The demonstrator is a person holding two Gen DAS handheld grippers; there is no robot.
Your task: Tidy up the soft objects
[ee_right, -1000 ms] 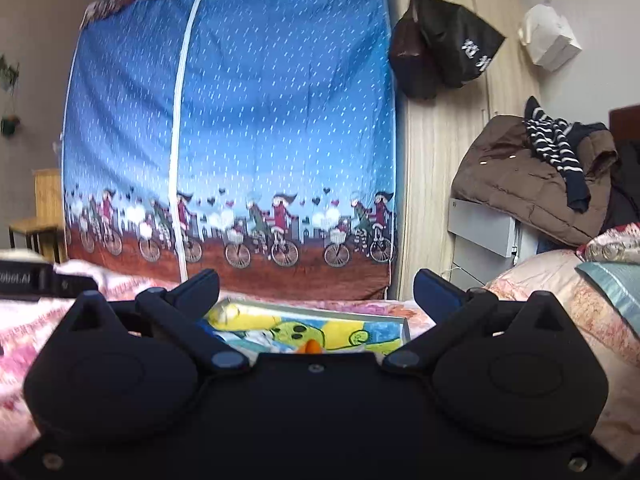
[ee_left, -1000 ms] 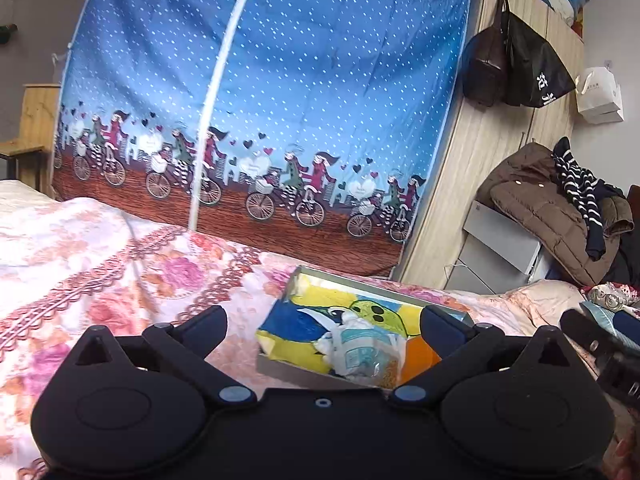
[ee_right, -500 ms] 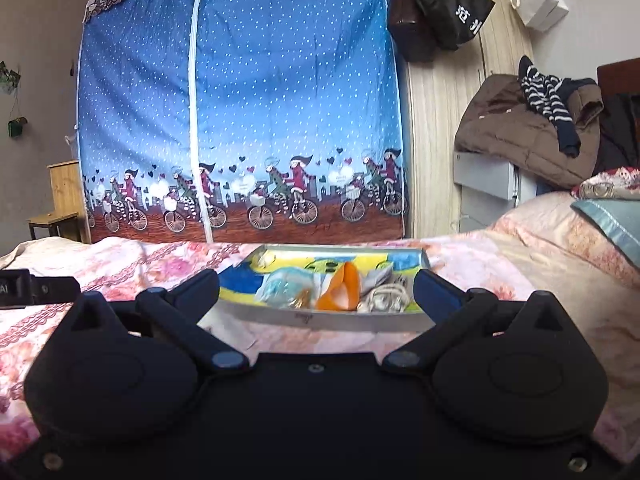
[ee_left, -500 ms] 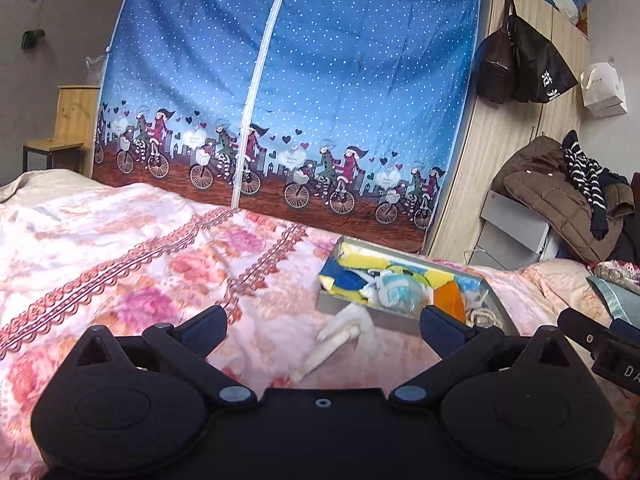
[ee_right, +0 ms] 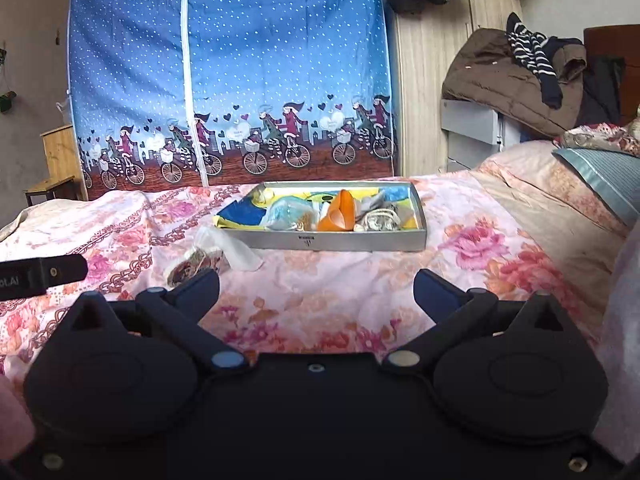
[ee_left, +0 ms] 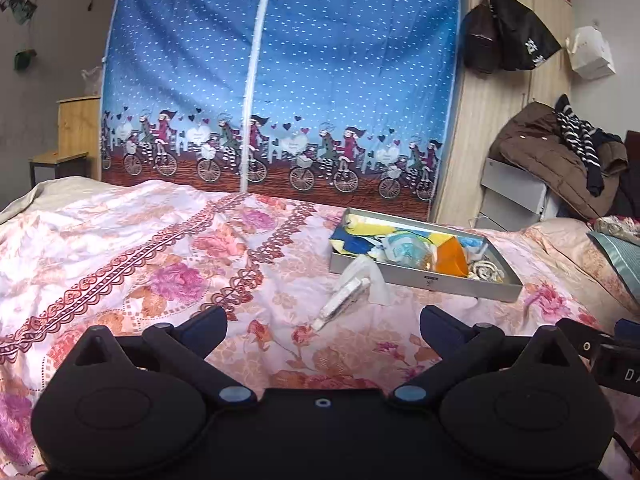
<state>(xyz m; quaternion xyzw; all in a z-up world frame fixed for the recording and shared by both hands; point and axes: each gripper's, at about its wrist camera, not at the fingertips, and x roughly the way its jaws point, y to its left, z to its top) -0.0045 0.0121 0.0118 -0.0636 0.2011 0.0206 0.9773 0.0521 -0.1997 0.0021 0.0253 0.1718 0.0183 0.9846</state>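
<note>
You are working in a bedroom of a home. You are leaning over a bed [ee_left: 120, 248] that is wearing a pink floral cover, with a pillow [ee_right: 600, 176] lying at its head. A blue fabric wardrobe [ee_left: 280, 80], printed with cyclists, is standing at the foot beside a wooden wardrobe [ee_left: 480, 120], where dark bags [ee_left: 504, 36] are hanging. A brown coat [ee_right: 500, 76] and a striped garment [ee_right: 528, 52] are lying heaped on a grey unit [ee_right: 472, 124].
</note>
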